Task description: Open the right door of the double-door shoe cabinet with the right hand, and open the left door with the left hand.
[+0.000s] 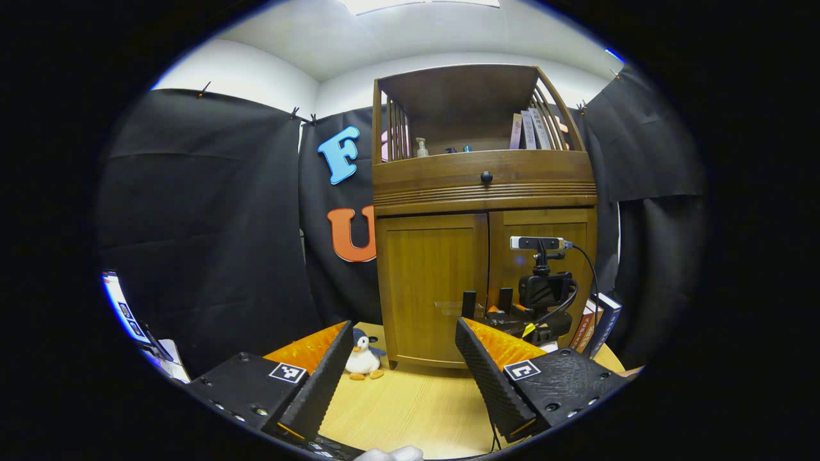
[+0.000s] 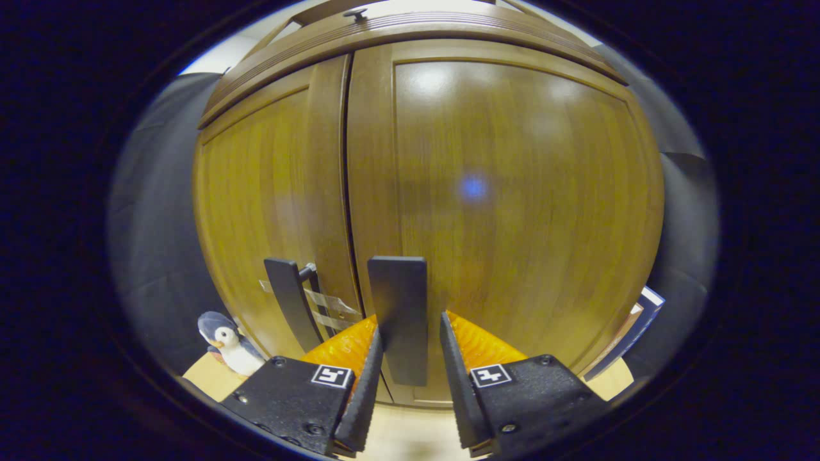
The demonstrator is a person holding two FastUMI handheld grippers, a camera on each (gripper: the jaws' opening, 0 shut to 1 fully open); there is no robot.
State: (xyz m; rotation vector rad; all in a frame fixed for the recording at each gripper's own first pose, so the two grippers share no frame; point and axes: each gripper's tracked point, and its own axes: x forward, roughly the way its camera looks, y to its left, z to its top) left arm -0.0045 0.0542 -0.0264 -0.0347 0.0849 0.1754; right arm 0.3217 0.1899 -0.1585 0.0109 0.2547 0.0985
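Over on the left gripper view: shoe cabinet (image 1: 485, 218) stands well ahead on the pale floor (image 1: 410, 403), both doors closed
Left gripper (image 1: 403, 371): fingers spread wide, nothing between them, still a good way back from the left door (image 1: 432, 288)
Right gripper from afar (image 1: 535, 307): up against the right door (image 1: 541, 269), camera rig on top
Extras: toy penguin (image 1: 363, 358) by the cabinet's left foot, books (image 1: 596, 323) leaning on its right

Right gripper view: right gripper (image 2: 410, 358) is super close to the doors
Right handle (image 2: 398, 314): dark bar sits between the fingers, slim gaps either side, so not clamped yet
Left handle (image 2: 291, 301): just beside it, untouched
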